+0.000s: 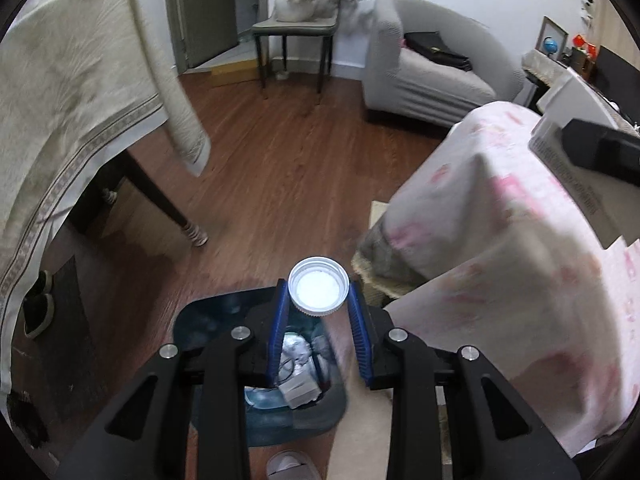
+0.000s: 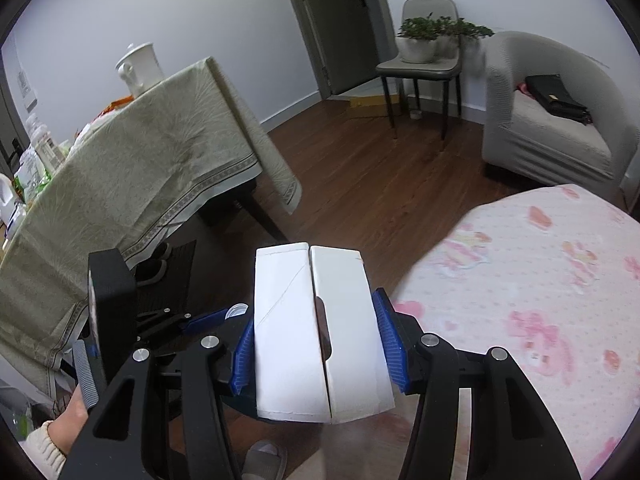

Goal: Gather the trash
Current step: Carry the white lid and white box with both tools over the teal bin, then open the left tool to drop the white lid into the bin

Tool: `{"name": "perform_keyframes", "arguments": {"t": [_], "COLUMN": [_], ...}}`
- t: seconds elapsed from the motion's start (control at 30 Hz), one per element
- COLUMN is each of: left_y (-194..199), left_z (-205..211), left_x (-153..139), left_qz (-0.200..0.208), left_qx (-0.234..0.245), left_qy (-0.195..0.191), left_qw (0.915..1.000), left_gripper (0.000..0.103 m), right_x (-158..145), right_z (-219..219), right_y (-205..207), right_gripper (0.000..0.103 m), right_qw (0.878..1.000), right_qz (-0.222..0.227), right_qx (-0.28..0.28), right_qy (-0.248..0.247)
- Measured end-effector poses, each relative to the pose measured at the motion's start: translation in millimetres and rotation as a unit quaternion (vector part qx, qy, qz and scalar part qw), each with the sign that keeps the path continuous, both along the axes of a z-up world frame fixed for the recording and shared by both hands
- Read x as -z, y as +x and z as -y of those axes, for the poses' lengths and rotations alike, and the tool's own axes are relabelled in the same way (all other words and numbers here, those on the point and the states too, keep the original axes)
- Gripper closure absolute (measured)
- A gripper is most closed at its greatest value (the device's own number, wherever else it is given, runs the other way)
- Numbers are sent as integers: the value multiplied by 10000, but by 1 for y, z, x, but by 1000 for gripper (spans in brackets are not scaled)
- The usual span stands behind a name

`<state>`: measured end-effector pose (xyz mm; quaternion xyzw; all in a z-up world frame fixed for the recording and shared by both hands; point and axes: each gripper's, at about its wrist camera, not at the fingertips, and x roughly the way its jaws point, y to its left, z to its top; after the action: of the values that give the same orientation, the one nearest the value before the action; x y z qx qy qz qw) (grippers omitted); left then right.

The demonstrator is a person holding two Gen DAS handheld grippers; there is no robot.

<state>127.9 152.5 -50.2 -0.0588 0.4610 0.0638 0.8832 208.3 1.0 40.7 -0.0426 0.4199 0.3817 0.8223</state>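
Note:
My left gripper (image 1: 319,292) is shut on a white bottle cap (image 1: 319,291), held at its fingertips above a dark trash bin (image 1: 224,312) with a blue liner and crumpled trash inside. My right gripper (image 2: 316,340) is shut on a white cardboard box (image 2: 316,332), held over the floor beside the bed. The left gripper (image 2: 208,318) with the cap's edge also shows in the right wrist view, low at the left. The box (image 1: 572,168) and right gripper show at the right edge of the left wrist view.
A table with a beige cloth (image 1: 60,120) stands at the left, with jars and packets on it (image 2: 36,152). A bed with a pink floral cover (image 2: 540,300) is at the right. A grey armchair (image 1: 432,76) and a chair with plants (image 1: 304,12) stand behind. Slippers (image 1: 288,464) lie on the floor.

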Motion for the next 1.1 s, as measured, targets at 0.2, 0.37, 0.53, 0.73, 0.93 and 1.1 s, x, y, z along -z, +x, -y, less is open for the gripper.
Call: {"name": "perform_keyframes", "arguments": {"t": [0.2, 0.37, 0.53, 0.73, 0.93, 1.1], "left_y": [-10, -18, -23, -33, -39, -45], "left_z": [-36, -57, -77, -90, -96, -102], "left_x": [30, 56, 81, 117, 139, 150], "left_qz": [-329, -650, -952, -1404, -1695, -1809], "left_qx": [-202, -361, -527, -601, -561, -538], "left_qy": [-128, -95, -200, -310, -371, -364], "left_qw": [9992, 9972, 9939, 9878, 9832, 9814], "left_gripper": [71, 71, 71, 71, 71, 60], "right_x": [14, 31, 47, 62, 81, 94], "right_z": [-33, -59, -84, -109, -127, -138], "right_y": [-7, -8, -11, -17, -19, -16], "right_gripper": [49, 49, 49, 49, 49, 49], "right_qw": [9997, 9990, 9979, 9964, 9946, 9932], "right_qz": [-116, -264, -378, -489, -601, -718], "right_qx": [-208, -323, -448, -557, -612, -618], "right_qy": [-109, -165, -274, -406, -590, -671]}}
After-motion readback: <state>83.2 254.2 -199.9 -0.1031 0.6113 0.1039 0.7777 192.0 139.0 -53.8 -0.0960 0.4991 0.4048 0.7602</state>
